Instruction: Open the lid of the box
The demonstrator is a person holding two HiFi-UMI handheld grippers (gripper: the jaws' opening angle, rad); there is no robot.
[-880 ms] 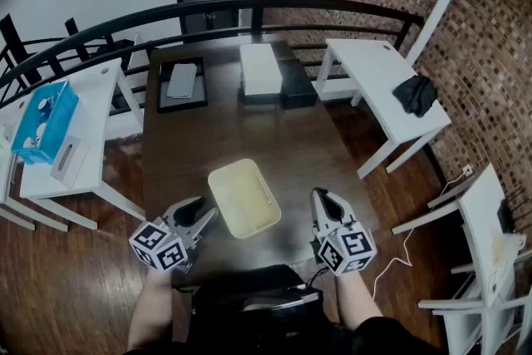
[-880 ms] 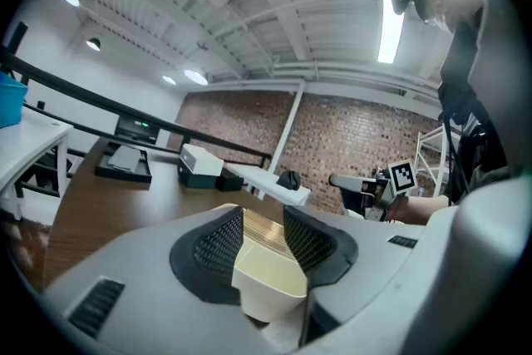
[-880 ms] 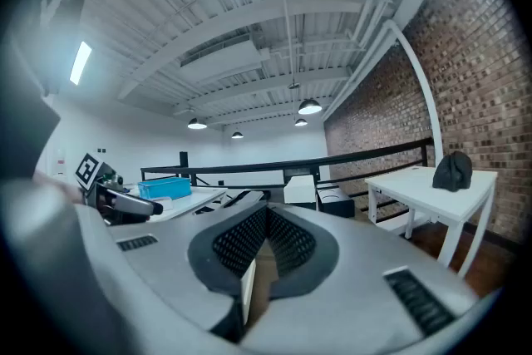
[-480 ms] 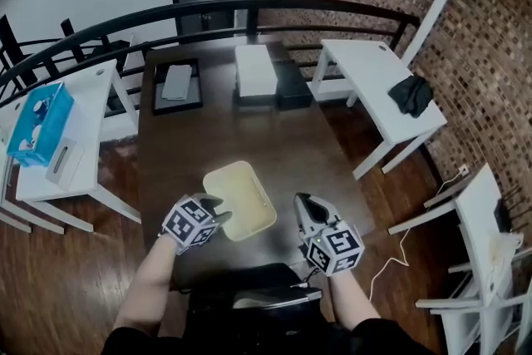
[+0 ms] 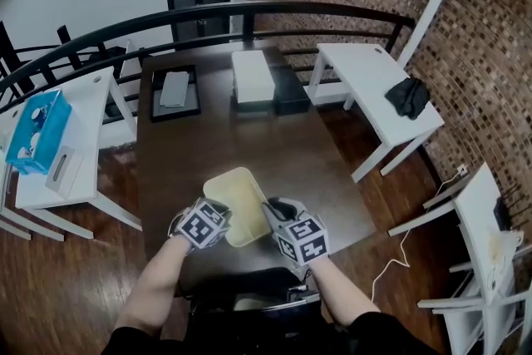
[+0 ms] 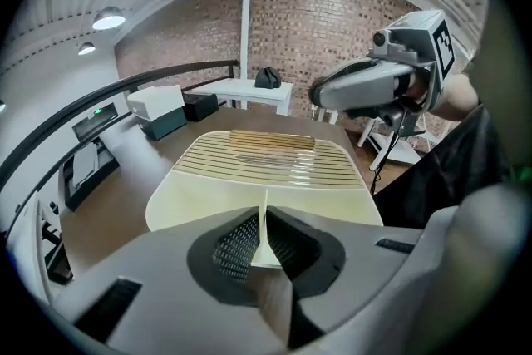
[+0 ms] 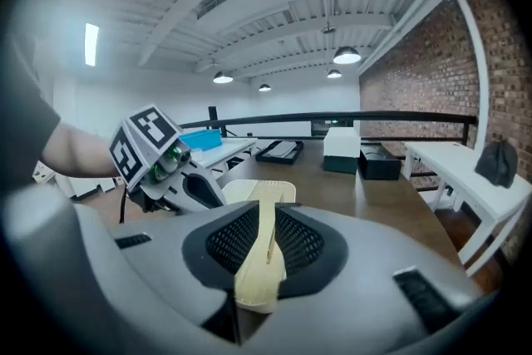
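A cream plastic box [image 5: 235,194] with a ribbed lid [image 6: 268,160] lies near the front edge of the dark brown table [image 5: 208,137]. My left gripper [image 5: 224,218] is at the box's near left side, and in the left gripper view its jaws [image 6: 264,233] are shut on a thin cream tab of the lid. My right gripper [image 5: 271,210] is at the box's near right side. In the right gripper view its jaws [image 7: 264,241] are shut on the box's cream edge, which stands on end between the pads. Each gripper shows in the other's view, the right gripper [image 6: 366,87] and the left gripper [image 7: 166,170].
At the table's far end are a black tray [image 5: 174,91], a white box [image 5: 252,75] and a black box [image 5: 293,87]. White side tables stand left [image 5: 66,154] and right [image 5: 374,87]; the left one holds a blue box [image 5: 33,133]. A dark railing [image 5: 249,12] curves behind.
Both grippers have come in from the sides to the box. The left one reached the box's left edge first, then the right one moved left onto its right edge.
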